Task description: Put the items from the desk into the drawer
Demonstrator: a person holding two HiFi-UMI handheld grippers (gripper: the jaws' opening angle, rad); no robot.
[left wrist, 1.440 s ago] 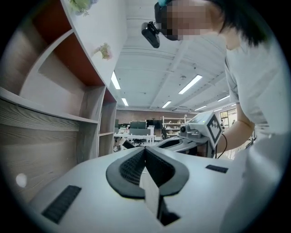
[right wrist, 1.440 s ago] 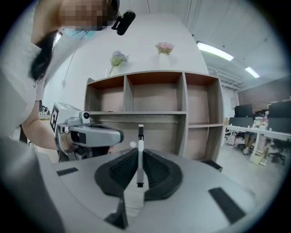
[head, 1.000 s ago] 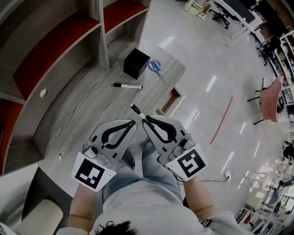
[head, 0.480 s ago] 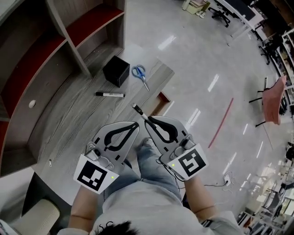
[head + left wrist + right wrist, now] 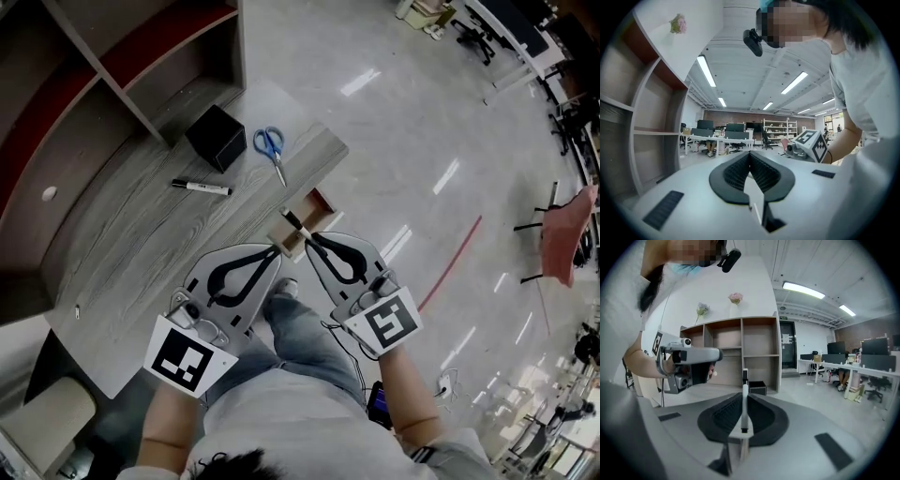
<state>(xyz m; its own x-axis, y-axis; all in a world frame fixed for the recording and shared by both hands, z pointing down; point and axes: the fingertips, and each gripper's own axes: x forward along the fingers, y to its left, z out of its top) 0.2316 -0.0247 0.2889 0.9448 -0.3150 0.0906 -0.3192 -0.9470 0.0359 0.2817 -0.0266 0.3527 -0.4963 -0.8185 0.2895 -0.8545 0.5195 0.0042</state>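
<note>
My right gripper (image 5: 310, 243) is shut on a white marker with a black cap (image 5: 294, 225); in the right gripper view the marker (image 5: 744, 401) stands up between the shut jaws. Its capped end hangs over the small open wooden drawer (image 5: 315, 202) at the desk's edge. My left gripper (image 5: 275, 249) sits beside the right one, shut and empty; its ribbed pads (image 5: 758, 171) meet. On the grey wooden desk (image 5: 122, 234) lie a second marker (image 5: 200, 187), blue-handled scissors (image 5: 270, 148) and a black box (image 5: 214, 137).
A shelf unit with red-backed bays (image 5: 112, 56) rises behind the desk. A small object (image 5: 77, 310) lies near the desk's left end. A padded chair (image 5: 47, 422) stands lower left. The person's legs (image 5: 300, 328) are under the grippers. Shiny floor (image 5: 422, 141) spreads to the right.
Both grippers have shifted toward the desk's edge, and the held marker's tip now hangs over the open drawer. The desk items lie where they were.
</note>
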